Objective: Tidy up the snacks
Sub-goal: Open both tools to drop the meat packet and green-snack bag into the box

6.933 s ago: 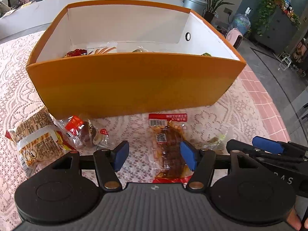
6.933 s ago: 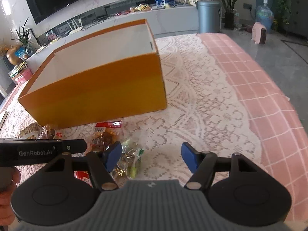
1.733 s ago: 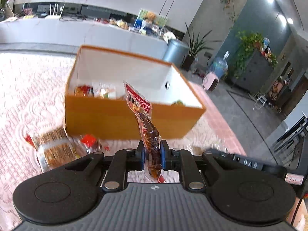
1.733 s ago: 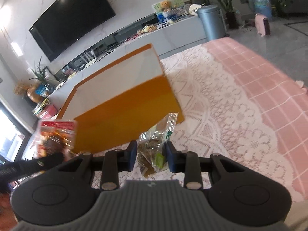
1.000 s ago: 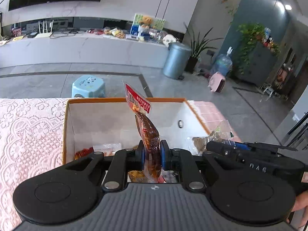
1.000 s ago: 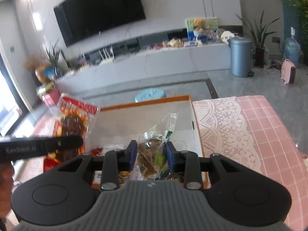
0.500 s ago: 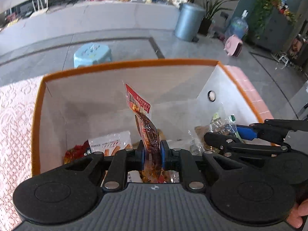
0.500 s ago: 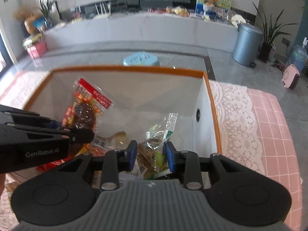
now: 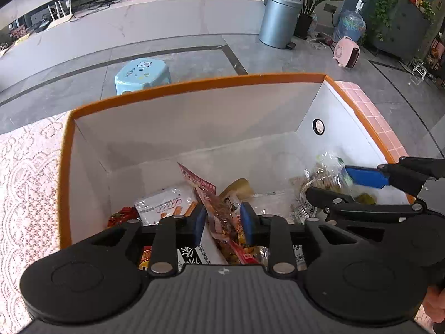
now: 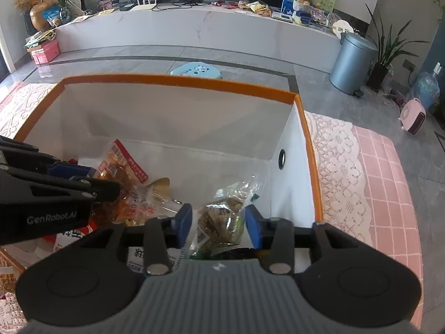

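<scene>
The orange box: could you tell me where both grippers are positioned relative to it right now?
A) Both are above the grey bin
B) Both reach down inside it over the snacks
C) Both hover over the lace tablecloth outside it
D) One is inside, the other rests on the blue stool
B: the left gripper and right gripper sit within the orange box walls, each with a snack pack between its just-opened pads.

Both grippers point steeply down, side by side. The left gripper (image 9: pixel 223 222) has just been opening its jaws, a packet (image 9: pixel 219 211) loose between them, pads clear. The right gripper (image 10: pixel 218 224) likewise has parted jaws with a bag (image 10: pixel 219 222) in the gap
</scene>
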Tool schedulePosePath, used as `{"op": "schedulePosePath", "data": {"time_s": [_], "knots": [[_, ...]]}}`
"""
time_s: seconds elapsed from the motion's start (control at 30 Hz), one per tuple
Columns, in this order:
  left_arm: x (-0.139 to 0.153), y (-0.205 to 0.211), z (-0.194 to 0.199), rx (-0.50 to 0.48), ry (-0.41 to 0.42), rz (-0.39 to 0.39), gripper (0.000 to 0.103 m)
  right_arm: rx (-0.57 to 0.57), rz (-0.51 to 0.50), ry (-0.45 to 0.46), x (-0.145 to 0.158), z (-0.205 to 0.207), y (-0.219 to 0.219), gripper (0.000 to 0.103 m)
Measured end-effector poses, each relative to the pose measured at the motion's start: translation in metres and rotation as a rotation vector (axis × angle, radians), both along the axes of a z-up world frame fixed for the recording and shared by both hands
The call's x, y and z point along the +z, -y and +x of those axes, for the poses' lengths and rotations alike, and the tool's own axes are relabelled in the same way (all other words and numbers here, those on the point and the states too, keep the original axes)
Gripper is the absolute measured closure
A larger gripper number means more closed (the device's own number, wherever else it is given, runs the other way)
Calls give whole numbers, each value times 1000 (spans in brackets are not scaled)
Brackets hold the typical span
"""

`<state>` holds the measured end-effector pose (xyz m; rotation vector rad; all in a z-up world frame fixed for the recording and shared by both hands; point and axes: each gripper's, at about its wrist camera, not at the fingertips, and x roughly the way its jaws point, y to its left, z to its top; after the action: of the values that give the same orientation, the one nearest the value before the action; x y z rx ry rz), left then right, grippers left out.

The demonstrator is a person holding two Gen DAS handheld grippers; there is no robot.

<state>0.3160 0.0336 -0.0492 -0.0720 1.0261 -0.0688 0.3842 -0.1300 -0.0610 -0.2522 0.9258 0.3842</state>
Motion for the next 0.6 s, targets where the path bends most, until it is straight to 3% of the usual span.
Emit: {"op": "schedulePosePath", "data": {"time_s": [0.07,0.17,0.6], "knots": [[6,0,-4,1,18,2,59,-8,0,17,4,-2,0,43],[17,-2,-11,1,53,6,53,-13,3,39,11,-5,2,35],[55,-4,-48,11,107,7,48,3,-3,102,39,-46,-1,26]]}}
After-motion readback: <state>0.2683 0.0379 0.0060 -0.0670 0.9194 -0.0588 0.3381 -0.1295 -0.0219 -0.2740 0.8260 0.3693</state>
